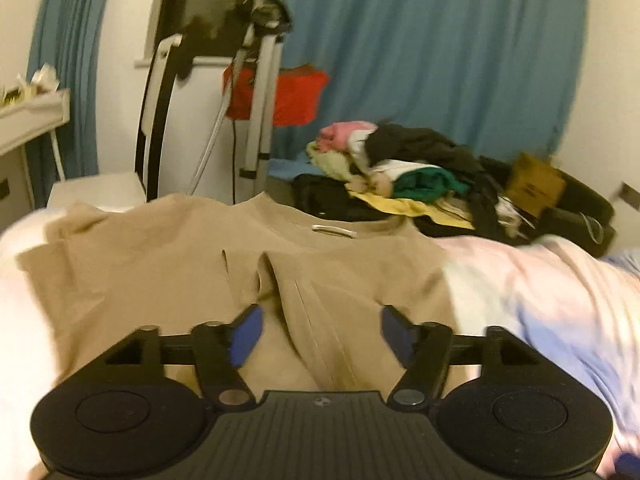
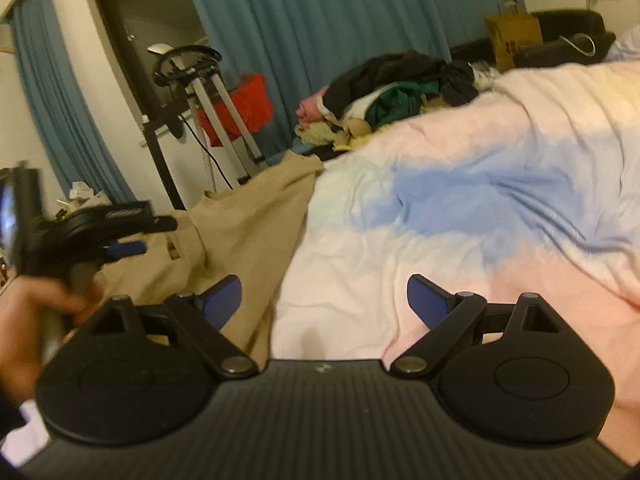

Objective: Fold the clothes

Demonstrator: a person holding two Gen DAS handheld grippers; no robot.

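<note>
A bedroom with teal curtains [image 1: 432, 52] behind a bed covered by a pastel tie-dye duvet [image 2: 460, 208] in pink, blue and white. On it lies a beige garment [image 1: 224, 264], spread flat with its collar and a white label [image 1: 334, 231] toward 12 o'clock in the left wrist view, so its long axis runs from the camera away toward the curtains. Its near hem is hidden under the left gripper [image 1: 320, 334], whose blue-padded jaws stand well apart above the cloth, holding nothing. A raised crease runs down the middle of the garment between those fingers. Beyond the collar, at 1 o'clock, sits a pile of mixed clothes [image 1: 404, 168], black, green, yellow and pink, blurred by motion. A brown paper bag [image 2: 514, 38] stands beyond it

In the right wrist view the garment sits at 9 o'clock, its right edge draped on the duvet and its lower part cut off by the right gripper [image 2: 324, 304], jaws also wide apart over bare duvet. A hand [image 2: 36, 304] at 8 o'clock holds the other gripper's handle, smeared
</note>
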